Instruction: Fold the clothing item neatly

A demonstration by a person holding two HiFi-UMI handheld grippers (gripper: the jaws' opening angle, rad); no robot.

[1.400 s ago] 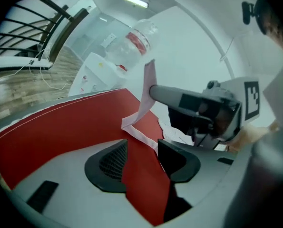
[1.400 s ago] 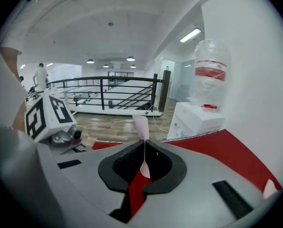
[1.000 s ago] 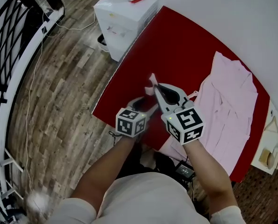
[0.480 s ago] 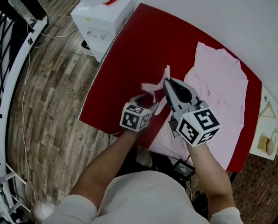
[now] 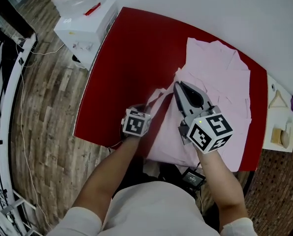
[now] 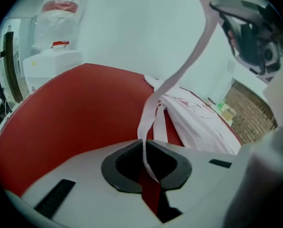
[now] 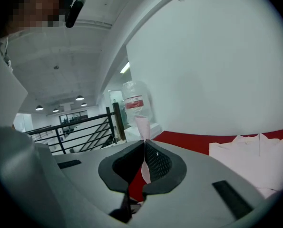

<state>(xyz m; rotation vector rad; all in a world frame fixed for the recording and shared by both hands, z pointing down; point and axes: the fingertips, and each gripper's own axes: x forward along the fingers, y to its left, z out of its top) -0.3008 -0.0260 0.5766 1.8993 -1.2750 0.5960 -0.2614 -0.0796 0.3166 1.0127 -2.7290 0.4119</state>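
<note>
A pale pink shirt (image 5: 220,82) lies spread on the red table (image 5: 131,58), its body toward the right. One sleeve (image 5: 160,94) is lifted off the cloth and stretched between my two grippers. My right gripper (image 5: 177,84) is shut on the sleeve's end, and the pink tip sticks out past its jaws (image 7: 143,144). My left gripper (image 5: 150,106) sits lower and to the left. Its jaws have just been closing, and they now pinch the sleeve strip (image 6: 143,144), which runs up from them to the right gripper (image 6: 246,27).
A white water dispenser (image 5: 82,23) with a bottle stands off the table's far left corner. Wood floor (image 5: 43,107) with cables and a black railing (image 5: 3,33) lie to the left. A side shelf with a hanger (image 5: 279,102) is at the right, and a white wall is behind.
The left gripper's jaws were open beside the sleeve and have now shut on it. Both grippers have moved right, toward the shirt's body, with the right one carrying the sleeve end higher.
</note>
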